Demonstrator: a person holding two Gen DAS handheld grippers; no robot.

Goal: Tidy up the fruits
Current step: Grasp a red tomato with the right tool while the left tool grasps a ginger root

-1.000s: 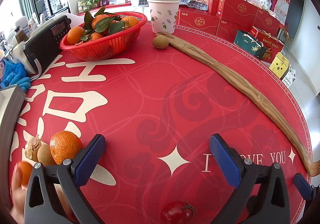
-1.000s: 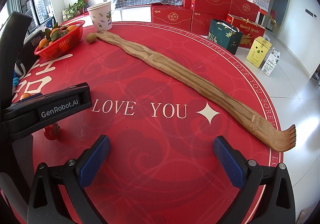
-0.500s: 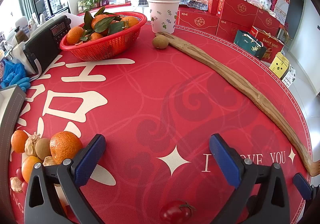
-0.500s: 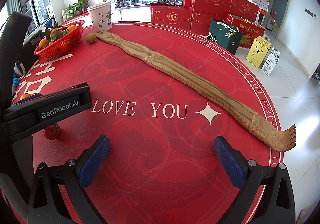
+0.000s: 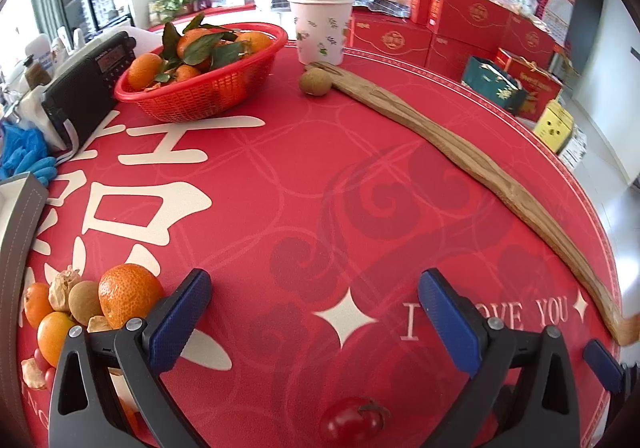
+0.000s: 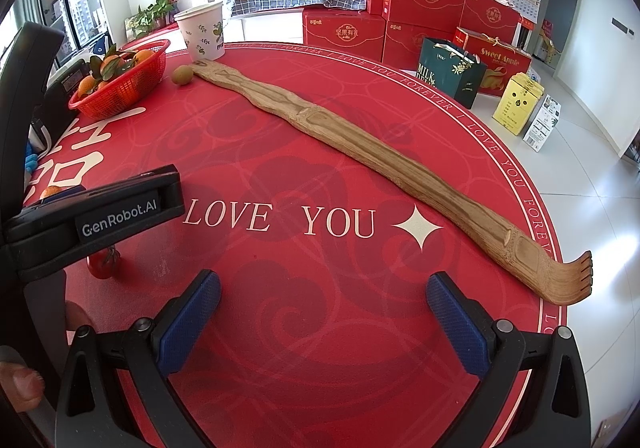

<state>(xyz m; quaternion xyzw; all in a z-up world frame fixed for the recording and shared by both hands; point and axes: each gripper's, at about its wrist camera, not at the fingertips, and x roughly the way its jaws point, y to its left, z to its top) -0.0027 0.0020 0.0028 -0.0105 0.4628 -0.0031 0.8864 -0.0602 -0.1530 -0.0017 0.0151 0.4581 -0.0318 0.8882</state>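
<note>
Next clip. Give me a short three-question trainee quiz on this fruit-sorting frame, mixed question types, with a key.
1. True or false: the left gripper is shut on the cherry tomato.
2. Multiple choice: the lone brown fruit by the paper cup lies A) inside the red basket, B) on the tablecloth beside the end of the wooden back scratcher, C) between the right gripper's fingers.
3. Fill in: the right gripper is ____ and holds nothing.

Key: 1 false, it is open, the tomato lying loose near it; 2 B; 3 open.
</note>
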